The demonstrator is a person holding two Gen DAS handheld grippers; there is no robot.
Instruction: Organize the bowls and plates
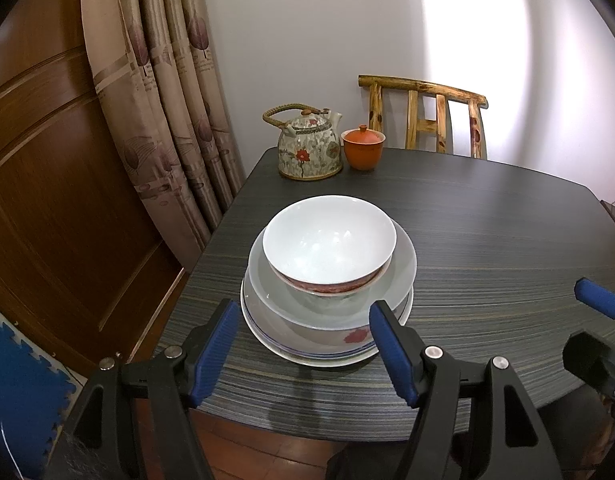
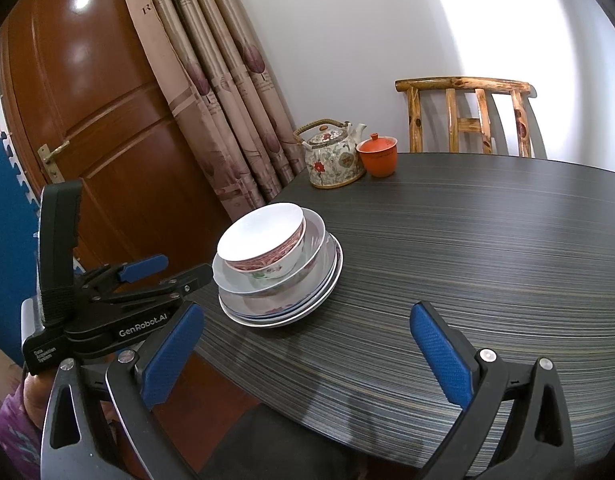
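Observation:
A stack of dishes stands near the left edge of the dark table (image 1: 487,240). On top is a white bowl (image 1: 329,240) with a red outside, nested in a second bowl, a wider pale bowl (image 1: 399,272) and flat plates (image 1: 307,348) below. The stack also shows in the right wrist view (image 2: 267,240). My left gripper (image 1: 303,352) is open and empty, just short of the stack's near rim. My right gripper (image 2: 307,356) is open and empty, over the table's near edge to the right of the stack; one of its fingers (image 1: 599,300) shows in the left wrist view.
A flowered teapot (image 1: 309,148) and an orange lidded cup (image 1: 363,148) stand at the table's far left corner. A wooden chair (image 1: 427,116) is behind the table. A curtain (image 1: 163,92) and a wooden door (image 1: 47,180) are to the left.

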